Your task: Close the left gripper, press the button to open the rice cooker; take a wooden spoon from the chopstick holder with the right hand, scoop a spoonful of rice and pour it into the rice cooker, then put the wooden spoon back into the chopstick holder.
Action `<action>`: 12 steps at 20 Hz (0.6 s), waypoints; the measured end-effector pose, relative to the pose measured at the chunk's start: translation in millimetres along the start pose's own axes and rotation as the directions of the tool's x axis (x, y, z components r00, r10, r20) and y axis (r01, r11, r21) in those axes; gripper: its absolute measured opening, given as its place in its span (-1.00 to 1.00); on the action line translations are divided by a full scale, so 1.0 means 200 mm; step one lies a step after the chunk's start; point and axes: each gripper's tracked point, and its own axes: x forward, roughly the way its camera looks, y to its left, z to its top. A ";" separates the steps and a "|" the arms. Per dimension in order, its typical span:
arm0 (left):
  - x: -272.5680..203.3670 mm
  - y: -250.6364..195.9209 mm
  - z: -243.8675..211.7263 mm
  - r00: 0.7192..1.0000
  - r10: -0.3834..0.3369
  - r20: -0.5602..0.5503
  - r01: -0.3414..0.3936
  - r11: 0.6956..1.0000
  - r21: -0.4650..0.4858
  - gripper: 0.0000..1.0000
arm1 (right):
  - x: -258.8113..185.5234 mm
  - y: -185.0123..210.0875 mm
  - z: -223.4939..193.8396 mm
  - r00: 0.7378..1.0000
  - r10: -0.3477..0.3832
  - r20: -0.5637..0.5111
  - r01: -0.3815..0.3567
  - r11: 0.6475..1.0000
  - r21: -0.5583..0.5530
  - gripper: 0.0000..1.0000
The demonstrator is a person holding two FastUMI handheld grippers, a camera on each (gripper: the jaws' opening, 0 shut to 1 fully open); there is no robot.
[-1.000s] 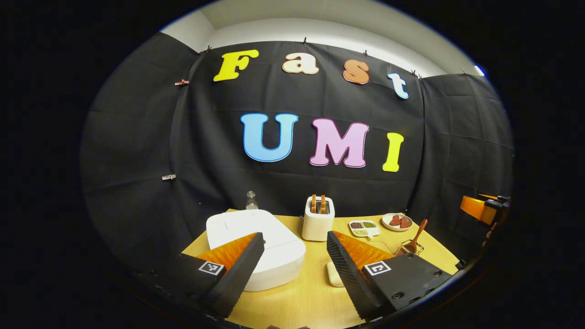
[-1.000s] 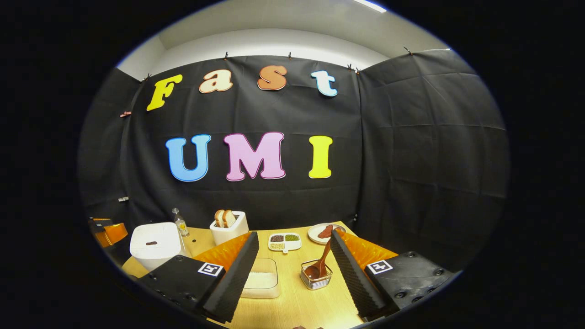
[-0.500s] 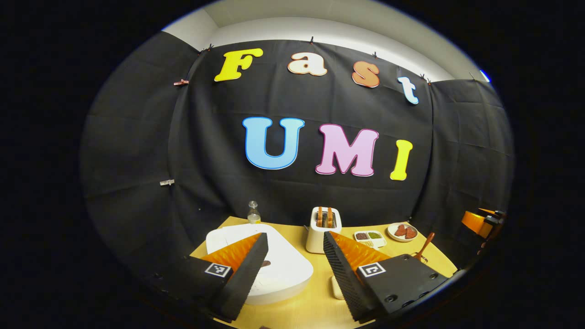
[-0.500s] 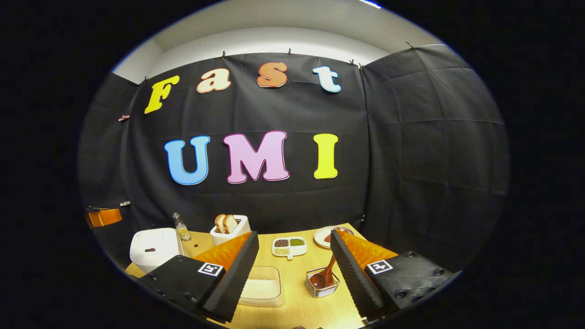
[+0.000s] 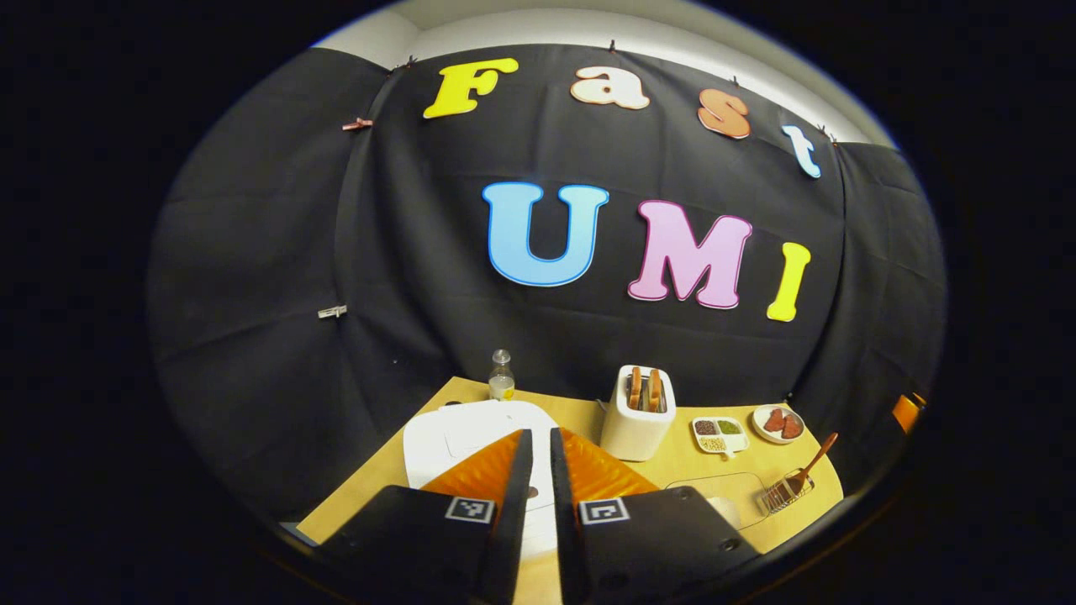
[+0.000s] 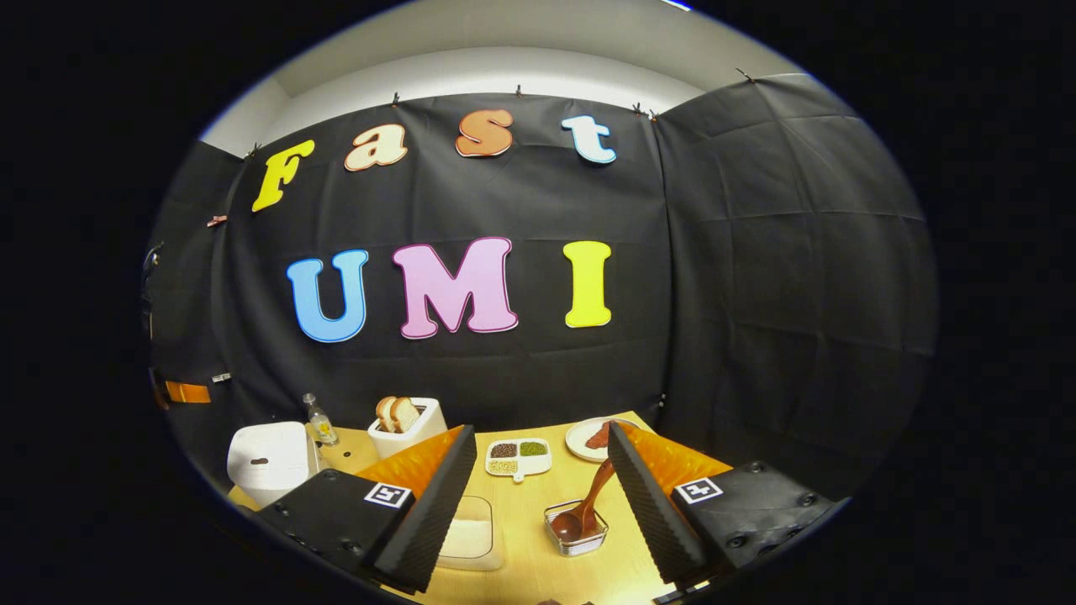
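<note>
The left gripper (image 5: 540, 437) was seen nearly closed (empty) before the white square rice cooker (image 5: 458, 437); the right gripper (image 6: 538, 441) was held wide open, framing the brown wooden spoon (image 6: 584, 508) at lower centre.

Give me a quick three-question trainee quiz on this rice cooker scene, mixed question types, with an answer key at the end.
1. True or false: the left gripper has its jaws wide apart.
2. The brown wooden spoon stands in: A the white toaster; B the small wire chopstick holder; C the white rice cooker.
3. Fill in: the rice cooker's lid is ____.

Key: 1 false, the jaws are nearly together, over the cooker. 2 B. 3 closed.
</note>
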 end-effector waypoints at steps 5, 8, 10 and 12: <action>0.16 0.09 -0.14 0.996 0.019 -0.082 -0.027 0.995 -0.098 -0.84 | -0.03 -0.10 -0.05 0.999 -0.024 -0.027 0.023 1.000 -0.012 0.96; 0.27 0.15 -0.22 0.994 0.020 -0.106 -0.036 0.988 -0.150 -0.78 | -0.06 -0.13 -0.07 0.999 -0.030 -0.036 0.030 1.000 -0.002 0.95; 0.34 0.17 -0.32 0.989 0.012 -0.148 -0.036 0.986 -0.162 -0.84 | -0.09 -0.10 -0.09 0.999 -0.009 -0.050 0.009 1.000 0.012 0.94; 0.40 0.16 -0.40 0.983 -0.008 -0.181 -0.024 0.985 -0.172 -0.84 | -0.11 -0.07 -0.13 0.997 0.017 -0.073 -0.017 1.000 0.009 0.94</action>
